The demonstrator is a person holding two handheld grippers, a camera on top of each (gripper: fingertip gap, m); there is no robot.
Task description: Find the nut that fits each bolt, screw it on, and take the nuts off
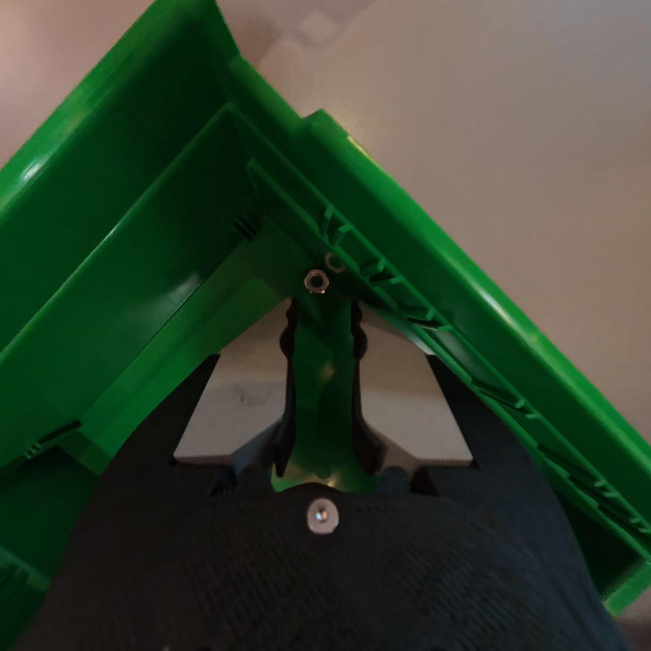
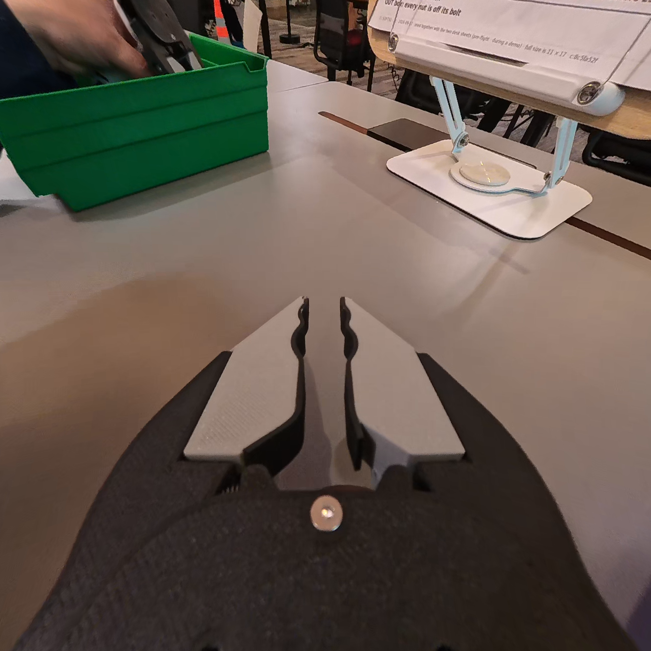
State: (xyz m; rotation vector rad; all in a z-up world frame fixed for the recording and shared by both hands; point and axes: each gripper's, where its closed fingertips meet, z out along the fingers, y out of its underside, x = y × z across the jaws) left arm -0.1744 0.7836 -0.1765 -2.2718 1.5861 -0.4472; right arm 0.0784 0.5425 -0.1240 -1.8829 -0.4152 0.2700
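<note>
A small silver hex nut [image 1: 316,281] lies on the floor of a green plastic bin [image 1: 141,218], in its corner. My left gripper [image 1: 322,306] reaches into the bin, open, with its fingertips just short of the nut and nothing between them. In the right wrist view the same green bin [image 2: 148,141] stands at the far left of the grey table, with the left gripper [image 2: 176,53] and a hand inside it. My right gripper [image 2: 324,303] is open and empty, low over the table. No bolt is in view.
A white stand [image 2: 493,190] holding a wooden board with paper sheets [image 2: 510,38] stands at the back right of the grey table [image 2: 317,246]. A dark strip [image 2: 398,132] runs across the table behind it. Chairs stand beyond the far edge.
</note>
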